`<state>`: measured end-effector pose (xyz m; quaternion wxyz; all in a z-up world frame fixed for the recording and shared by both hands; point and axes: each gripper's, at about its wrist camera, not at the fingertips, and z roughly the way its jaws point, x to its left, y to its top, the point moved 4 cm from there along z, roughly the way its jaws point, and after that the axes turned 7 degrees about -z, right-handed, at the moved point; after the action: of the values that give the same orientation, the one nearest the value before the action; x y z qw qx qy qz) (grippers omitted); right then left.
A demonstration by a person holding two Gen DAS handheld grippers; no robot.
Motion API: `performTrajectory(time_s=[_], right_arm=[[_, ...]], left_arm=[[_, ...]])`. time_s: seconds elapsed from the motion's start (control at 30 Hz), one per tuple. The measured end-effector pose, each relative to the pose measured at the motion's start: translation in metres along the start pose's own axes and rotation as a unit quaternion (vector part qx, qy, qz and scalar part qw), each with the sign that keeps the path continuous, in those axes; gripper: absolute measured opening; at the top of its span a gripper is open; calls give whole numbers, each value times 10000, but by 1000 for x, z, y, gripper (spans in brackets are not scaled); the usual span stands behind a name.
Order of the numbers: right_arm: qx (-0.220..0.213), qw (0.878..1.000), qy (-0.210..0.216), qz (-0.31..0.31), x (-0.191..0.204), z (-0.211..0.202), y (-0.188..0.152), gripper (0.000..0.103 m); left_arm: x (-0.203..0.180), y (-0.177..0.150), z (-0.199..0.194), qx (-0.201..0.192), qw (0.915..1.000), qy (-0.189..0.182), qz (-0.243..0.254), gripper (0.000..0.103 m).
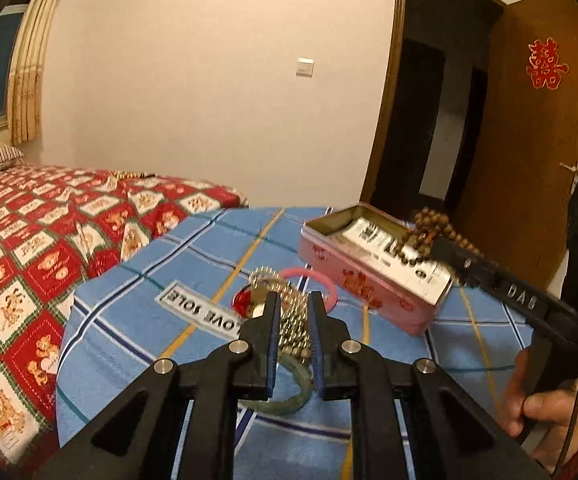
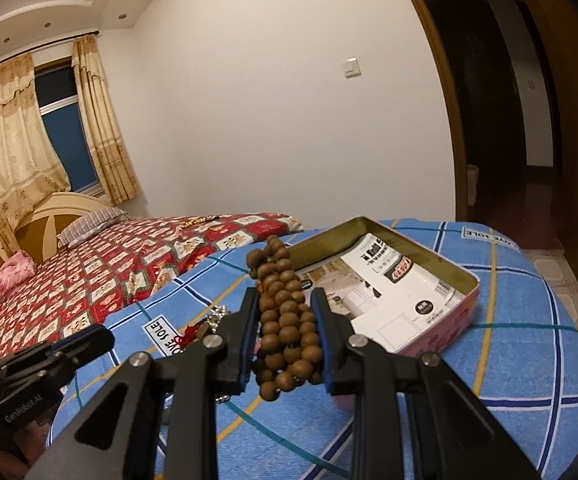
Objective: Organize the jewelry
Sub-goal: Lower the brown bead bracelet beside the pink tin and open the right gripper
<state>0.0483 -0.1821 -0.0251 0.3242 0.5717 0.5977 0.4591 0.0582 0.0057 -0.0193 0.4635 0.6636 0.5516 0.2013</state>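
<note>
Far to the left of both grippers, a bed under a red patchwork quilt (image 1: 49,240). Nearer, a table draped in a blue checked cloth (image 1: 193,264). Directly ahead of the left gripper (image 1: 293,300), fingers parted and clasping nothing, a small heap of jewelry on the cloth: a gold bead chain (image 1: 289,312) lying between the two fingers, a pink bangle (image 1: 321,280) just beyond the tips, a green bangle (image 1: 293,396) underneath near the finger bases, something red (image 1: 243,300) at the heap's left edge. Ahead and to the right of that gripper, an open pink tin (image 1: 369,292) with printed paper lining its bottom. Further right, the right gripper (image 2: 285,300), clenched on a bunched strand of brown wooden beads (image 2: 285,320), held off the cloth near the tin's closer left rim, loose loops spilling past the fingertips and hanging below the finger bases. Judged as mid-carry toward the tin. To do it well: bring the whole bunch over the tin's middle, lower until the hanging loops settle on the paper, and only then release, so no loop drapes over the rim (image 2: 409,240) or slides back onto the cloth. Left gripper best kept quiet above the heap, well clear of the right one's path, ready for the gold chain next.
</note>
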Motion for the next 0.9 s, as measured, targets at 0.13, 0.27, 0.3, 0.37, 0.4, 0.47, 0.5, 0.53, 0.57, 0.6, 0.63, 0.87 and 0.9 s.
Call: performTrajectory(time_s=[0.13, 0.27, 0.3, 0.37, 0.4, 0.47, 0.5, 0.53, 0.57, 0.6, 0.63, 0.87, 0.9], right_arm=[[-11, 10000, -16, 14, -1, 0, 1, 29], [0, 10000, -16, 24, 0, -1, 1, 29], [-4, 10000, -19, 25, -1, -1, 1, 29], [3, 10000, -23, 63, -1, -2, 1, 29], [6, 10000, -29, 78, -2, -1, 2, 29], [-4, 9999, -52, 122, -3, -2, 2, 29], [-6, 9999, -57, 140, -5, -1, 2, 29], [-6, 9999, -57, 162, -6, -1, 2, 29], [1, 9998, -54, 184, -7, -1, 2, 29], [-2, 9998, -51, 202, -8, -1, 2, 29], [-9, 9998, -53, 208, -8, -2, 2, 29], [-18, 9996, 40, 285, -12, -3, 4, 29], [-23, 9995, 54, 311, -13, -3, 4, 29]], left_arm=[[-8, -24, 12, 745, 9959, -22, 511, 20], [-20, -48, 25, 1324, 9833, 178, 1235, 22], [-22, -51, 28, 1424, 9808, 151, 1325, 22], [-24, -54, 35, 1585, 9755, 97, 1525, 22], [-23, -56, 39, 1702, 9718, 101, 1626, 22], [-17, -61, 51, 2027, 9636, 267, 1720, 24], [-14, -59, 53, 1981, 9660, 255, 1643, 25], [-8, -56, 56, 2041, 9675, 273, 1466, 25], [-3, -54, 57, 2058, 9702, 226, 1263, 25], [0, -53, 57, 2091, 9714, 163, 1114, 25], [3, -51, 58, 2100, 9724, 114, 1007, 23], [8, -40, 45, 1683, 9828, 94, 760, 0], [8, -39, 43, 1637, 9837, 91, 742, 0]])
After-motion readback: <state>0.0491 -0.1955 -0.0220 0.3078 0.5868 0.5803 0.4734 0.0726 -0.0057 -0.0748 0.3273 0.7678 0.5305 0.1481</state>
